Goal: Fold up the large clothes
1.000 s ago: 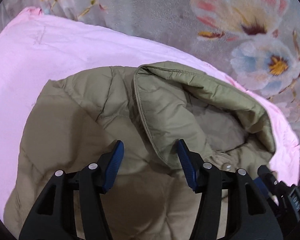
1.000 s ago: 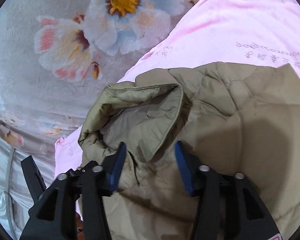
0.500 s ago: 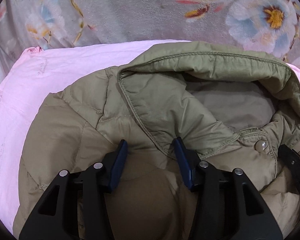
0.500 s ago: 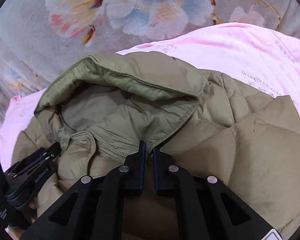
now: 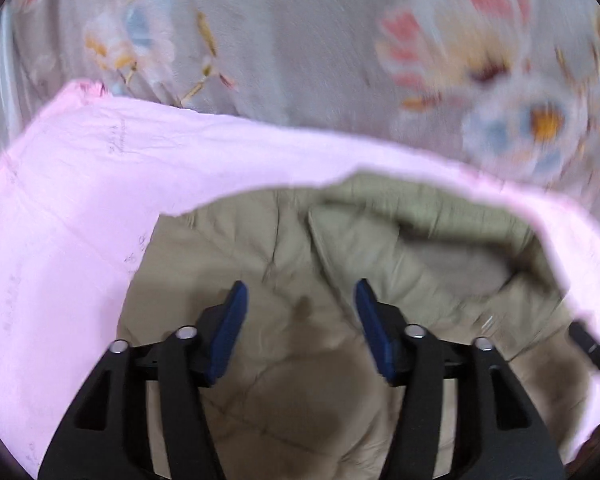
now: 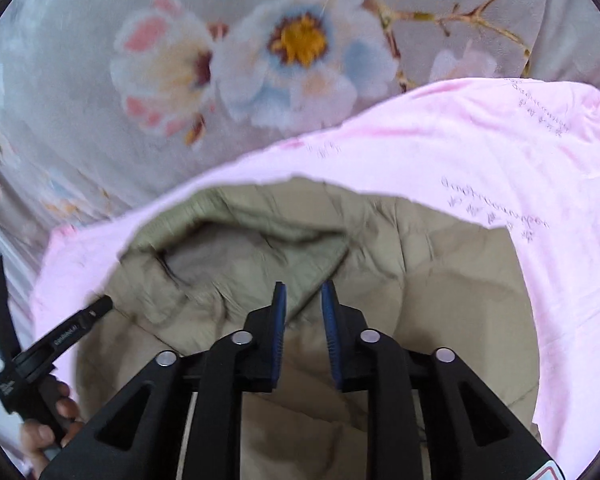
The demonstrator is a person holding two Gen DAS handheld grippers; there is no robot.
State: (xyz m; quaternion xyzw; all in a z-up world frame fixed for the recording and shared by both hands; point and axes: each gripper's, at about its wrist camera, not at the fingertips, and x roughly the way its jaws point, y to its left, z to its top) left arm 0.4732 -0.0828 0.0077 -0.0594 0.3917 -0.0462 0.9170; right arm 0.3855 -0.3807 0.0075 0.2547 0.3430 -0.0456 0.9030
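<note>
Khaki quilted jacket (image 5: pixel 284 392) lay on a pink sheet (image 5: pixel 80 216) spread over a grey floral blanket (image 6: pixel 100 160), collar end turned toward the far edge of the sheet. Left hand-held gripper (image 5: pixel 298 300) hovered above the jacket, jaws apart and opening, nothing pinched between the blue pads (image 5: pixel 230 332). Right hand-held gripper (image 6: pixel 303 296) sat over the collar flap (image 6: pixel 260 256) with a narrow gap, jaws opening, pads clear of the fabric; left hand (image 6: pixel 44 424) seen at the lower left of the right wrist view.
</note>
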